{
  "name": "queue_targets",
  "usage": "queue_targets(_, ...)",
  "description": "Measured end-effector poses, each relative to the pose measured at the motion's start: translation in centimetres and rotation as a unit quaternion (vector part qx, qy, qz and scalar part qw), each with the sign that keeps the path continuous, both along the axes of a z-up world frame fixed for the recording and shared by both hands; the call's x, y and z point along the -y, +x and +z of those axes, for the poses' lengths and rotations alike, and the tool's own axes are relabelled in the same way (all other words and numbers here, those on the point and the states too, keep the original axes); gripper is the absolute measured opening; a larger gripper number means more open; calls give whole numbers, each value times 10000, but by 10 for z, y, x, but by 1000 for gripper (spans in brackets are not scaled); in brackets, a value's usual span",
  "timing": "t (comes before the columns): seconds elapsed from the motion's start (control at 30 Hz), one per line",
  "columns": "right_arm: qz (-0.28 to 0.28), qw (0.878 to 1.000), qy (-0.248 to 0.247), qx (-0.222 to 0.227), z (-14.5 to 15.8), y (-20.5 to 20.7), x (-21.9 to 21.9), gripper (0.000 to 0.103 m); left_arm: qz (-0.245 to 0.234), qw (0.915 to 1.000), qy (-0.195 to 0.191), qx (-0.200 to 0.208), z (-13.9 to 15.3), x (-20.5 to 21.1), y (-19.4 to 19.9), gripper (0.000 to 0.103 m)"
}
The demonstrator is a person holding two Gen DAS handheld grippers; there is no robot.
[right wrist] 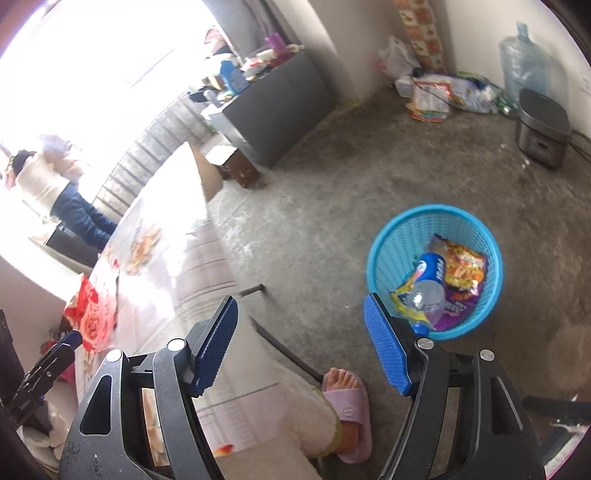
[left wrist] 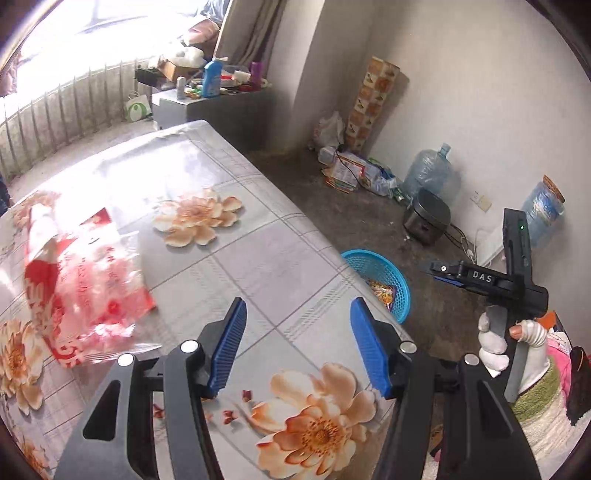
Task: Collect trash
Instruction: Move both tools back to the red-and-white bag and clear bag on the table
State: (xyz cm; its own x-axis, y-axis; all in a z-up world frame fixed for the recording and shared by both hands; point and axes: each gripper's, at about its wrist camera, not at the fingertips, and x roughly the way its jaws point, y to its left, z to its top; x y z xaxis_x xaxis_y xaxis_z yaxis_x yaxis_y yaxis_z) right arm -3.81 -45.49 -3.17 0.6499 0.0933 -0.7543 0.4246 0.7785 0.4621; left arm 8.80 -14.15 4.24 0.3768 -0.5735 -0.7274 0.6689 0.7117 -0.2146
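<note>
Both fingers pairs spread apart, nothing between pads. Left gripper (left wrist: 297, 343) hangs over floral table (left wrist: 258, 236); red-and-clear plastic bag (left wrist: 85, 284) lies on table, left of it. Right gripper (right wrist: 299, 343) over floor; blue basket (right wrist: 391, 236) beside table holds Pepsi bottle (right wrist: 428, 284) and snack wrappers (right wrist: 463, 267).

We saw strong daylight pouring through a window (left wrist: 74, 29) above a ribbed radiator (left wrist: 55, 110). The walls (left wrist: 480, 92) were pale and plain, the concrete floor (right wrist: 314, 177) grey and dusty. A dark cabinet (right wrist: 273, 110) stood near the curtain (left wrist: 251, 29), its top cluttered. A flower-patterned cloth covered the table (left wrist: 258, 240).
</note>
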Motion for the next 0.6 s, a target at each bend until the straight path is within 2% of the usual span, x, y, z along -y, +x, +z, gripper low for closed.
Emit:
queue_targets(0.17,762,9961,-104,441,30,34,-55,68,544,9963,-253,615,16,-62,-4,57)
queue_targets(0.33,1535,9868,57,504,32,72,-116,63,1047,9880,-278,1097,18,-108,-4,57)
queue_targets(0.47,2047,9776,270,398,24,99,-161,58,1417,9827,-60,1190,5,-129,9,57)
queue_targets(0.6,2290,9724,353,283,19,124,-195,52,1752,9782,179,1096,-15,-138,31,57)
